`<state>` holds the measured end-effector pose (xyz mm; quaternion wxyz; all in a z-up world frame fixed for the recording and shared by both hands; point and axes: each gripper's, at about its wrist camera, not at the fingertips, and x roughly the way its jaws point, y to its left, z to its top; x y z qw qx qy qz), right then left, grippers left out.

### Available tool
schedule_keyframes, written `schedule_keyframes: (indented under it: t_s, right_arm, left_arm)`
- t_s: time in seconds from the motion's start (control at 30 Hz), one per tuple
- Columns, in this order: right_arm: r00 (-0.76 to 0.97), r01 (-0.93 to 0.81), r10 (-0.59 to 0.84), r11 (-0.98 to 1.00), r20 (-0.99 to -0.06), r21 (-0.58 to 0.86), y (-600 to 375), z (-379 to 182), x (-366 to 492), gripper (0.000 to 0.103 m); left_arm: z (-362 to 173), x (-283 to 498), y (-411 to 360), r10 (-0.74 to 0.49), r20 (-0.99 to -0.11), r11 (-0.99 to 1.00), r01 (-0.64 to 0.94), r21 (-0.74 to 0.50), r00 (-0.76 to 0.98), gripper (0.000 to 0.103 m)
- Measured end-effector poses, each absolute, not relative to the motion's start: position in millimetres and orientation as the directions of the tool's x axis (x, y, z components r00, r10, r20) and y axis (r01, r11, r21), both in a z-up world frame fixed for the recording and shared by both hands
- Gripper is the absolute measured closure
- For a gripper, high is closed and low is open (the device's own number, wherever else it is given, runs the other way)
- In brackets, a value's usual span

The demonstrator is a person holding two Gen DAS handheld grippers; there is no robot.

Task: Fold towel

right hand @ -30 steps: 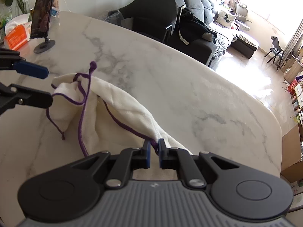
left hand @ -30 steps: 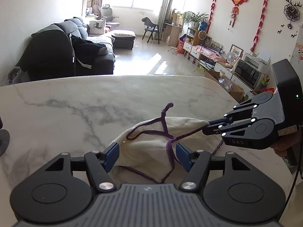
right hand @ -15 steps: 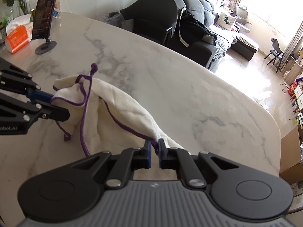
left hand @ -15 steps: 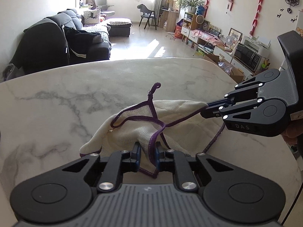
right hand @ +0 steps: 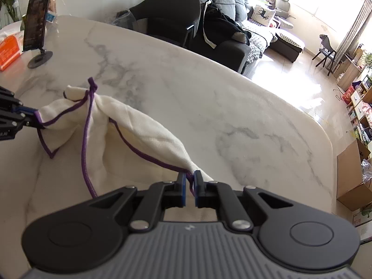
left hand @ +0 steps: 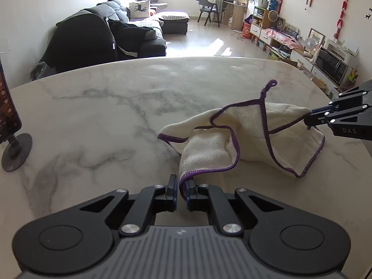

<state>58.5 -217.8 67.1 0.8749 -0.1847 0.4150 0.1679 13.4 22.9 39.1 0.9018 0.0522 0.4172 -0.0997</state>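
Observation:
A cream towel (left hand: 251, 144) with a purple hem lies bunched on the marble table (left hand: 104, 116). My left gripper (left hand: 182, 186) is near the front of the table, its jaws closing the last bit onto a folded hem edge, with the pads pressing on it. In the left wrist view my right gripper (left hand: 310, 116) pinches the towel's far right corner. From the right wrist view, the right gripper (right hand: 190, 181) is shut on the purple hem of the towel (right hand: 139, 134). The left gripper (right hand: 34, 118) grips the opposite end at the left edge of that view. The cloth sags between them.
A phone on a round stand (right hand: 37, 18) and an orange tissue box (right hand: 9, 51) stand at the table's far left end. The phone stand (left hand: 14, 148) also shows at the left in the left wrist view. A dark sofa (left hand: 104, 39) lies beyond the table's far edge.
My left gripper went from wide open around the towel to shut on its hem, then drew away to the left, pulling the cloth longer. The right gripper kept its grip and barely moved.

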Motion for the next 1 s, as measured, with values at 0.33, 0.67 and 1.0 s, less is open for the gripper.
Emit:
schedule_keyframes:
  t_s: [0.33,0.67,1.0]
  right_arm:
    - [0.594,-0.498,0.152,0.841,-0.79,-0.213,-207.6,74.6,53.9,0.071]
    - [0.572,-0.578,0.201,0.787,-0.795,-0.217,-187.9,81.6,60.4,0.07]
    - [0.544,-0.64,0.249,0.741,-0.801,-0.204,-173.1,78.5,68.5,0.07]
  left_arm:
    - [66.2,1.6,12.9,-0.108,-0.722,0.964,0.248,0.09,0.683,0.027]
    - [94.5,2.5,-9.0,-0.293,-0.693,0.942,0.323,-0.091,0.658,0.027]
    - [84.2,28.4,-36.6,-0.334,-0.724,0.935,0.309,-0.174,0.604,0.043]
